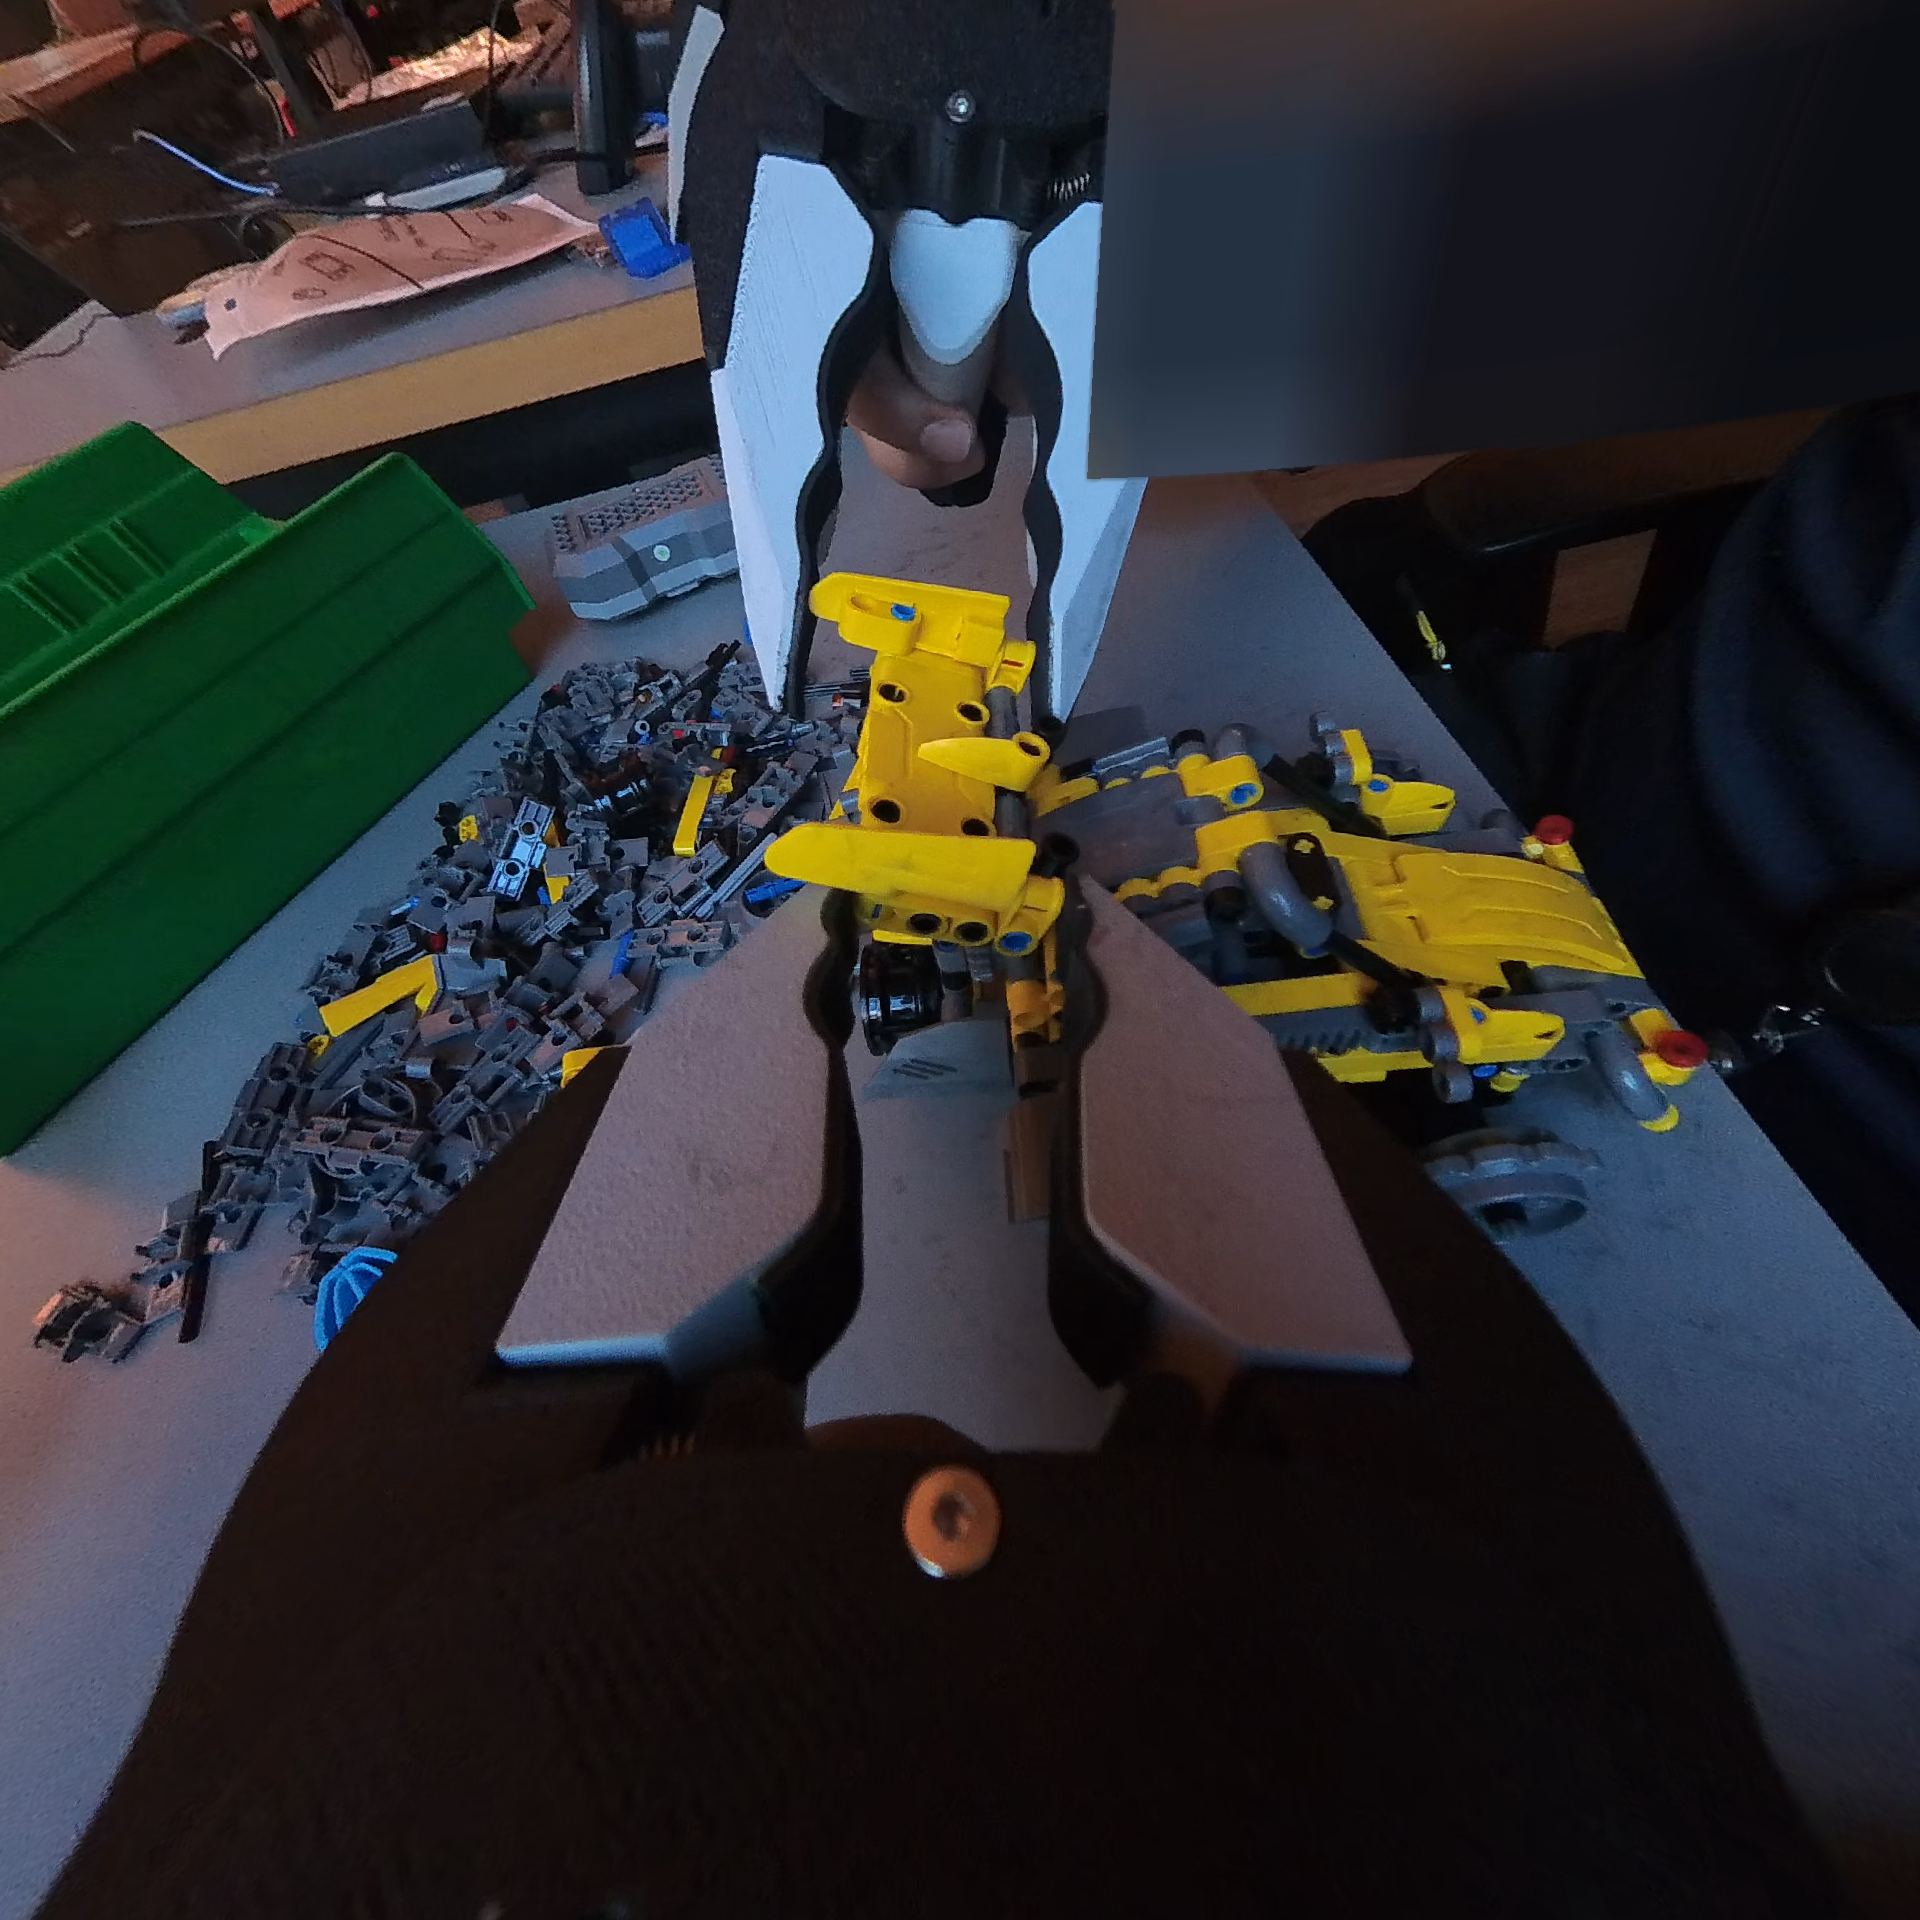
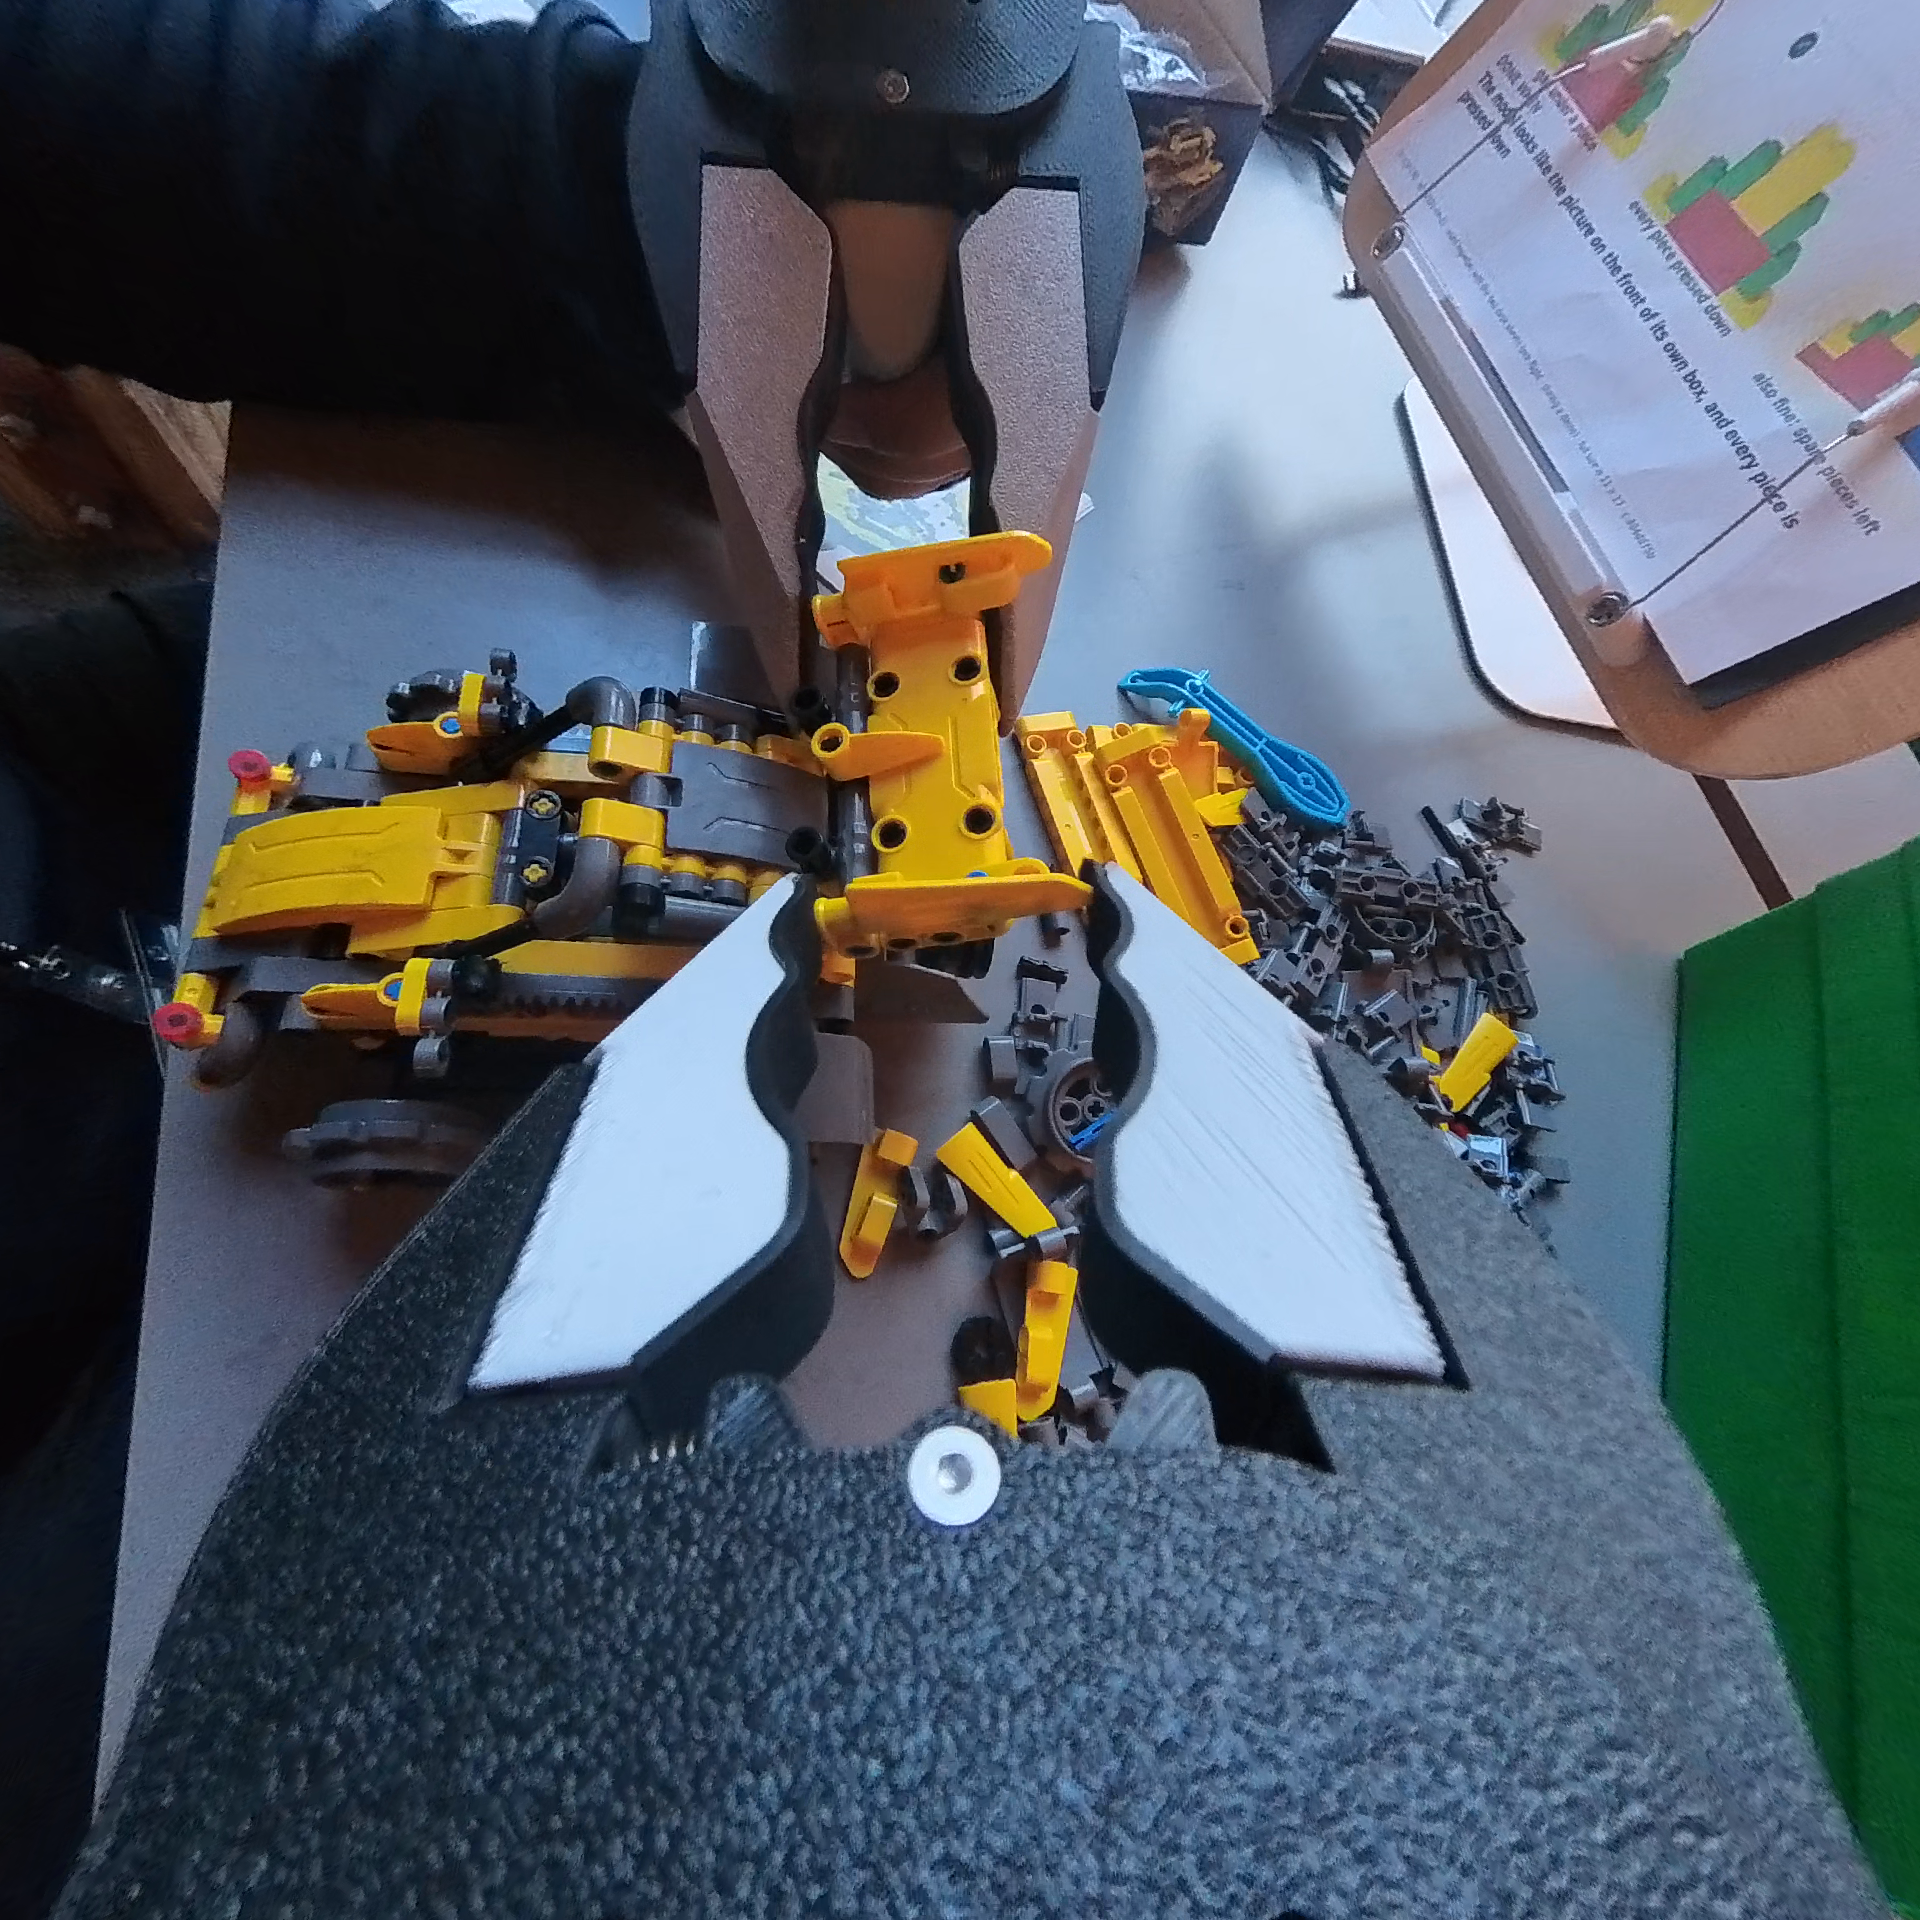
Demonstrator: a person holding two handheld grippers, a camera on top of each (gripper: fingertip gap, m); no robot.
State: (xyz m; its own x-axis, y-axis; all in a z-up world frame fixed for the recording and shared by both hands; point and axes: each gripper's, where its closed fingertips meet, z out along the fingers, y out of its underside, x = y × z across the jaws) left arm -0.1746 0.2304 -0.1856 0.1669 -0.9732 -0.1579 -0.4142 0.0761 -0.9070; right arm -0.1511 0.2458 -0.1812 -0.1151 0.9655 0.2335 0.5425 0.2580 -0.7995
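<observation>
- Presently, a yellow sub-assembly of toy building parts is being held from both ends by the two grippers, which are facing each other.
- Its near end is being clamped by the left gripper, whose jaws are partly open, with both tips pressed against the yellow flanks.
- Its opposite end, a broad yellow wing, is being pinched by the right gripper, whose jaws are spread wide to span it.
- The piece is being kept just beside a yellow vehicle model lying on the tabletop; whether the two are joined cannot be told.
- A pile of grey loose parts is being left on the other side, near a green bin.
- A blue tool is lying past the pile's edge.
</observation>
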